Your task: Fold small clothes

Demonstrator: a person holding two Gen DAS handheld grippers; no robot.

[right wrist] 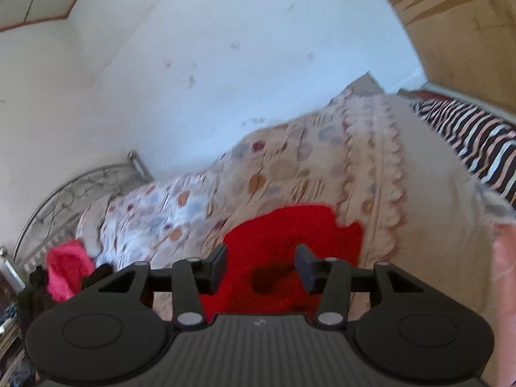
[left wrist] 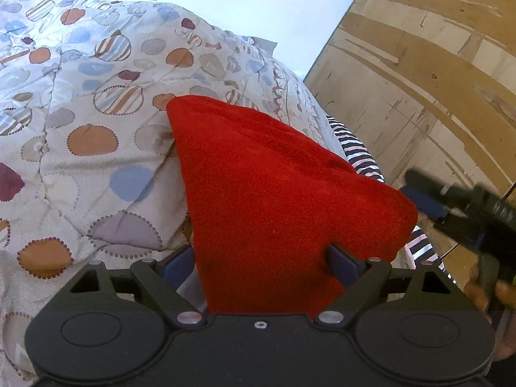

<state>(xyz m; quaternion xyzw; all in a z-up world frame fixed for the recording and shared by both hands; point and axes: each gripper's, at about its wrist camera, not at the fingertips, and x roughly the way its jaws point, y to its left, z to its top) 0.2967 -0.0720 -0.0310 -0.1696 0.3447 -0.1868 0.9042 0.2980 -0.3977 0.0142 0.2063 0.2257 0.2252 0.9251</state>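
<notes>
A red fleece garment [left wrist: 274, 193] lies folded on the patterned quilt [left wrist: 80, 96] and fills the middle of the left wrist view. It passes between the jaws of my left gripper [left wrist: 261, 261], which stand wide apart with the cloth loose between them. My right gripper [right wrist: 261, 264] is open and empty, hovering just above the same red garment [right wrist: 290, 235]; that view is blurred. The right gripper also shows at the right edge of the left wrist view [left wrist: 451, 200].
A striped cloth [left wrist: 358, 148] lies along the quilt's right edge, also in the right wrist view [right wrist: 477, 142]. A wooden wardrobe [left wrist: 435, 64] stands to the right. A pink fluffy item [right wrist: 66, 267] and a metal bed frame [right wrist: 64, 190] are at far left.
</notes>
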